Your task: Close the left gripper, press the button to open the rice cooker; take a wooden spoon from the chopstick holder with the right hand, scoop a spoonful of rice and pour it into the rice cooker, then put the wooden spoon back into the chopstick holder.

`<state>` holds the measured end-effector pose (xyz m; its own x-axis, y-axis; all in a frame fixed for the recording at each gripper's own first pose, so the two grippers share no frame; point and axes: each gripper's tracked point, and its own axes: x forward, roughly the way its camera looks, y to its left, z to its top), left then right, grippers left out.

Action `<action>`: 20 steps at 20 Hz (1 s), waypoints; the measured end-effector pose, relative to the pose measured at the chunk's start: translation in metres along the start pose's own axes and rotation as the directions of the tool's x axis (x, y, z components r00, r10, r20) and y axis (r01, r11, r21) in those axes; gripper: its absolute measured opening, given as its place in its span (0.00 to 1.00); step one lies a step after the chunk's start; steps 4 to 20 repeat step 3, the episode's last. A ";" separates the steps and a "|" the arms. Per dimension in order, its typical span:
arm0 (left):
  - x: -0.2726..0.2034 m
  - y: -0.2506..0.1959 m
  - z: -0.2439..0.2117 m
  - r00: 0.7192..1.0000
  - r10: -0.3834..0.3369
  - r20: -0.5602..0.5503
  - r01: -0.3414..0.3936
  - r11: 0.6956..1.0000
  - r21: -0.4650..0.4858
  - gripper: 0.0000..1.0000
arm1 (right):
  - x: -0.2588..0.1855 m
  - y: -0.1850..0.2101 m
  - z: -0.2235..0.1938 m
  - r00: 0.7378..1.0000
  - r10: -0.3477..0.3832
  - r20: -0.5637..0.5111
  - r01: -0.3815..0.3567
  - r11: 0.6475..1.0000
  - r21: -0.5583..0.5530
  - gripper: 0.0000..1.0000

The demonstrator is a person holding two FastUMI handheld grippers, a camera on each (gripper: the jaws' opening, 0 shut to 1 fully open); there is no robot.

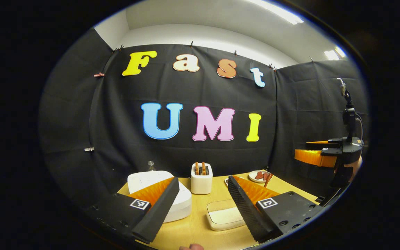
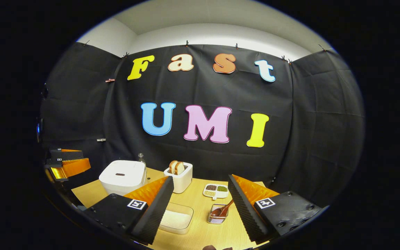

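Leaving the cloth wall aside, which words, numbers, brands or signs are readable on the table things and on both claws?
No readable text.
rice cooker: small dark mark on its lid, too small to read.
left claw: square coded tags on the fingers, patterns and not words.
right claw: square tags of the same kind, no words.
toaster: no text visible.

The left gripper [image 1: 203, 205] hangs above the wooden table [image 1: 193, 232] with its jaws spread wide. Between its fingers sit a white toaster [image 1: 201, 178] and a shallow rice container [image 1: 223, 215], with the closed white rice cooker [image 1: 165, 194] behind the left finger. The right gripper [image 1: 313, 152] hovers at the far right.
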<state>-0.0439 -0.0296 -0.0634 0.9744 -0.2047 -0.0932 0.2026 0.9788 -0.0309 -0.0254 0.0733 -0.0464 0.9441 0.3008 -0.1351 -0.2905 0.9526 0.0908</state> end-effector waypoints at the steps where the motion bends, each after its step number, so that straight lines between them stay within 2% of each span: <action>1: 0.000 0.001 -0.001 1.000 0.001 -0.002 -0.001 1.000 0.003 0.97 | -0.001 0.000 -0.002 1.000 -0.001 -0.002 0.001 1.000 -0.003 0.98; 20: 0.000 0.004 -0.002 1.000 0.005 -0.004 -0.005 1.000 0.007 0.97 | -0.002 0.001 -0.002 1.000 -0.001 -0.006 0.001 1.000 -0.003 0.98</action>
